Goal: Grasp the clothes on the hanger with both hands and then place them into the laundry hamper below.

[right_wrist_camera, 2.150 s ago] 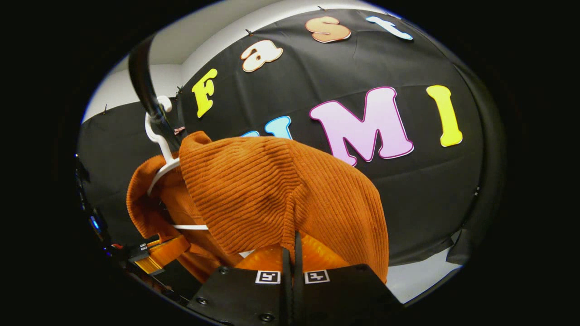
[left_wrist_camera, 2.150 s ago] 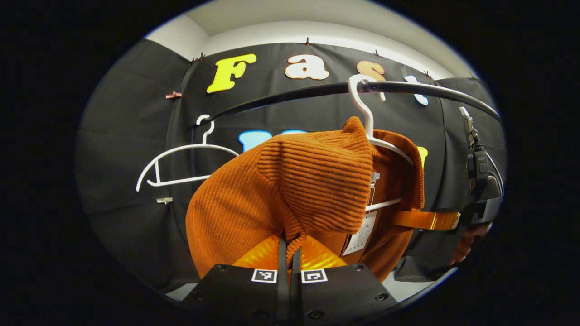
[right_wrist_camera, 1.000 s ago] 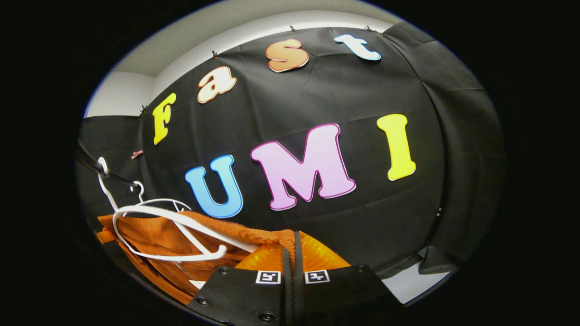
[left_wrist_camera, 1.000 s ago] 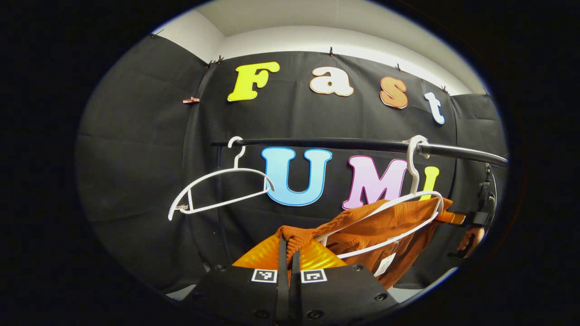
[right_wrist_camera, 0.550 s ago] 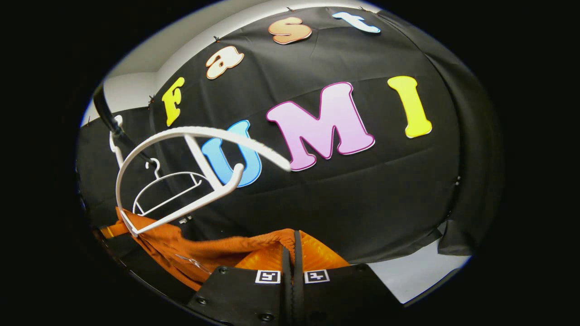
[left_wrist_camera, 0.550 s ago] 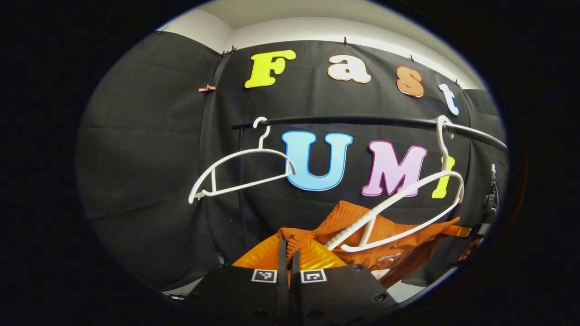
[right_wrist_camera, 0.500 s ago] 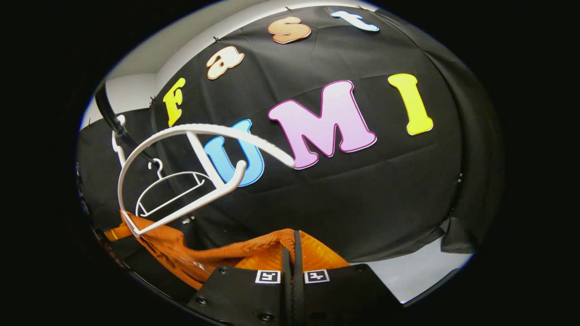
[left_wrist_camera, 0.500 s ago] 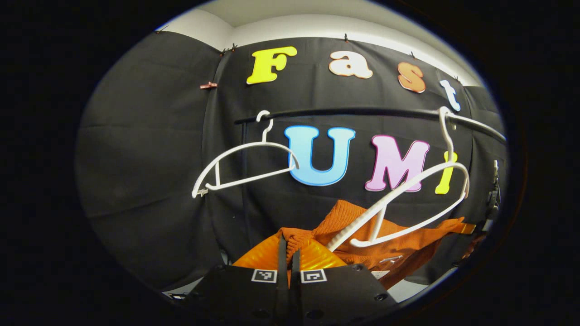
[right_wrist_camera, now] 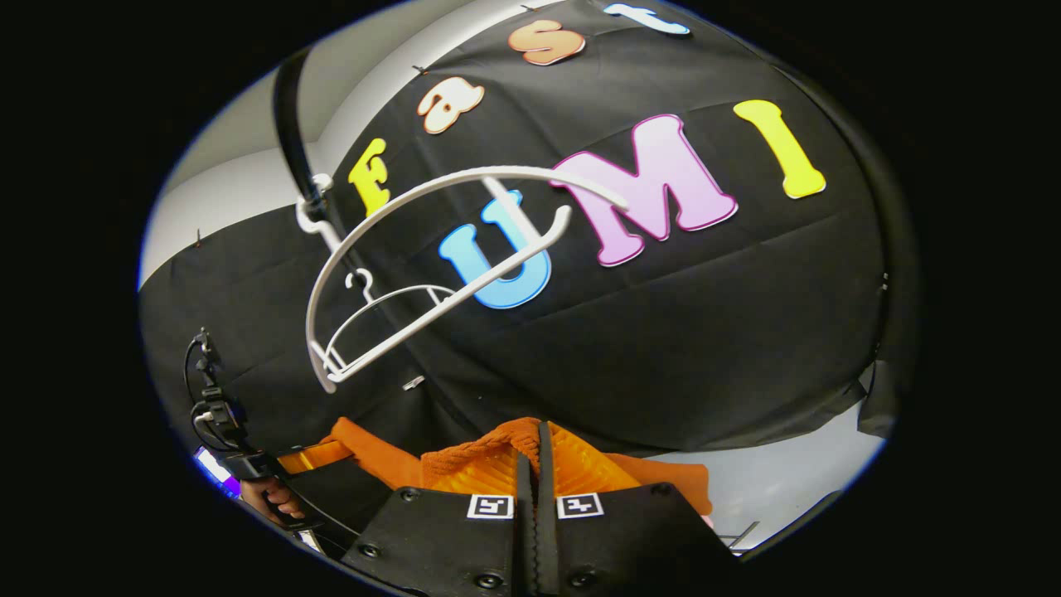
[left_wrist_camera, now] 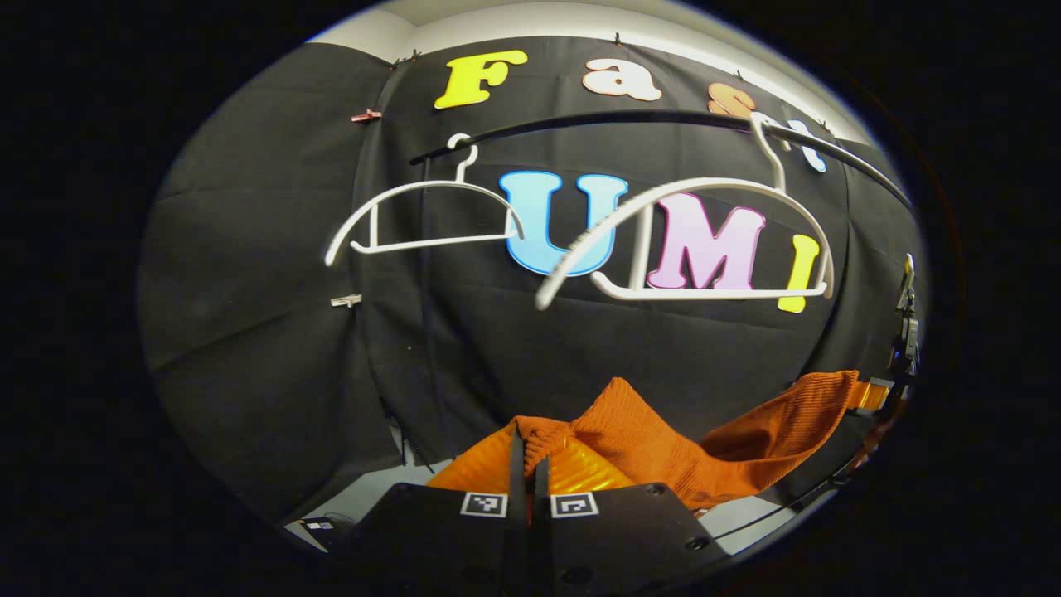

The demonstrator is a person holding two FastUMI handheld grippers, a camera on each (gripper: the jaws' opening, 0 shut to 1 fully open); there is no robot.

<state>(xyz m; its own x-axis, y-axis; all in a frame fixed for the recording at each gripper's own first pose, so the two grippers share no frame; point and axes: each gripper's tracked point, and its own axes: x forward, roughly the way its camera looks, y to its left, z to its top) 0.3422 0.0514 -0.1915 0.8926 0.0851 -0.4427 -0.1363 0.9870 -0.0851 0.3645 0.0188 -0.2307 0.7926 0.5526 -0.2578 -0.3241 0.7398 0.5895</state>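
While the left gripper (left_wrist_camera: 528,452) keeps its fingers (left_wrist_camera: 515,464) pinched on one ribbed edge of the orange sweater (left_wrist_camera: 663,448), the right gripper (right_wrist_camera: 531,452) has its own fingers pressed on another edge of the same garment in the right gripper view. From the left gripper view the sweater sags in a loose fold between the two pinch points, running off to the far gripper at the right rim. Above it, well apart, two bare white hangers, the near hanger (left_wrist_camera: 704,240) and the far hanger (left_wrist_camera: 423,215), hang from a black rail (left_wrist_camera: 630,120). The hamper cannot be made out.
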